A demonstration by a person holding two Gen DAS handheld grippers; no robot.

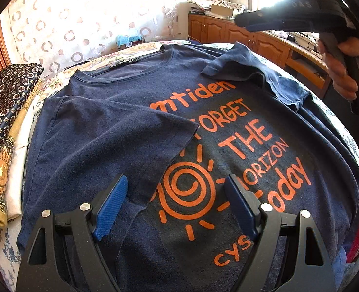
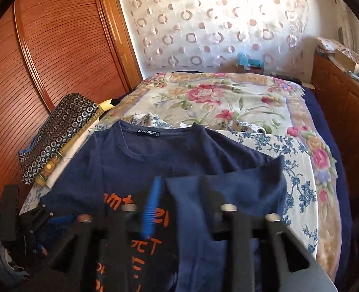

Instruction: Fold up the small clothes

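With both sleeves turned in, the navy T-shirt (image 1: 135, 131) lies flat on the bed (image 2: 228, 95), collar toward its far edge, long axis running away from me. My left claw (image 1: 177, 206) hovers spread over the hem end; my right claw (image 2: 179, 209), blurred, half-spread and empty, hangs over the right sleeve.

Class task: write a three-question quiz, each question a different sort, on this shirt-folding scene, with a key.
1. True or false: both sleeves of the navy T-shirt are folded onto its front.
2. The print is: A orange, B white, C green?
3. Fill in: the left gripper is ___.

Key: 1 true: left sleeve and right sleeve lie on the chest. 2 A: orange print. 3 open, empty, above the shirt.
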